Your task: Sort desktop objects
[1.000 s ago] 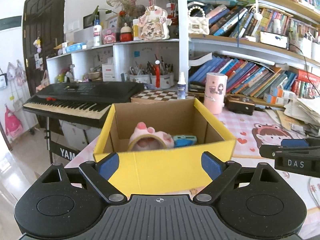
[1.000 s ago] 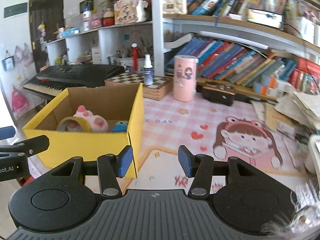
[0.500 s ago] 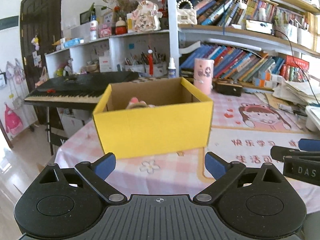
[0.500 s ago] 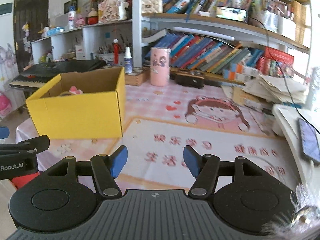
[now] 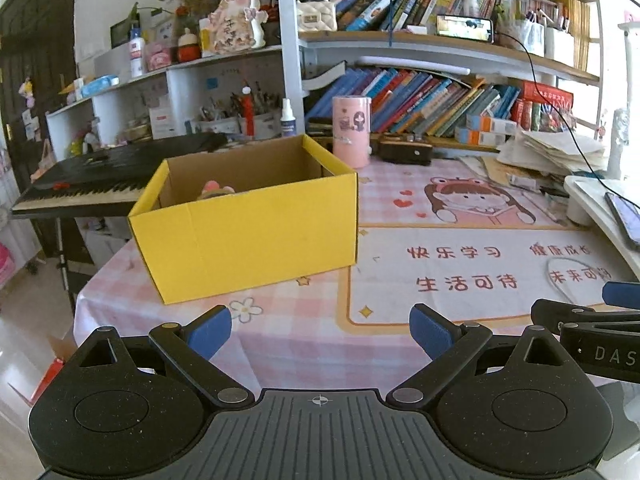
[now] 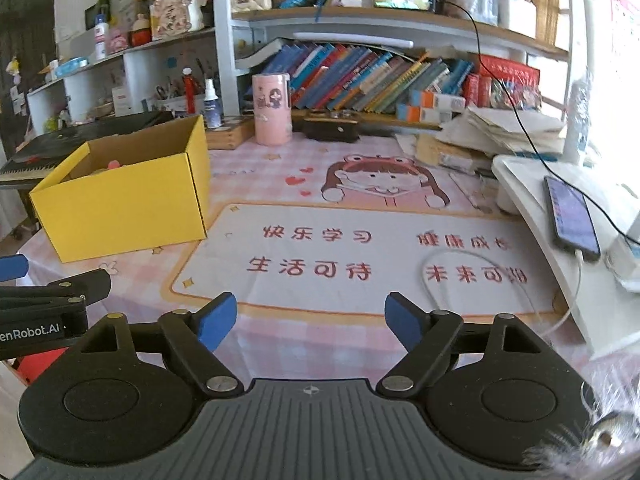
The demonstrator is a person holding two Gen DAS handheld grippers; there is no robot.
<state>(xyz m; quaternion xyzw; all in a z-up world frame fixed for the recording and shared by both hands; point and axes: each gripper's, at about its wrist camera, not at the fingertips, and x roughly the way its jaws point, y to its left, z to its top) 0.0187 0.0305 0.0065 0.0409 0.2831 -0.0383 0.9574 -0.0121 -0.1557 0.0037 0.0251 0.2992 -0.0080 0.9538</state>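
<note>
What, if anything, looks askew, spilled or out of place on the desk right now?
Nothing spilled or damaged. The yellow box sits slightly turned against the mat's border, near the table's left edge, and a white cable loops loose across the mat. Both grippers, left and right, are open and empty.

The yellow box (image 5: 248, 236) sits on the bench (image 5: 460, 272). The left tongs (image 5: 320, 330) stand wide open and empty, just in front of the box.
</note>
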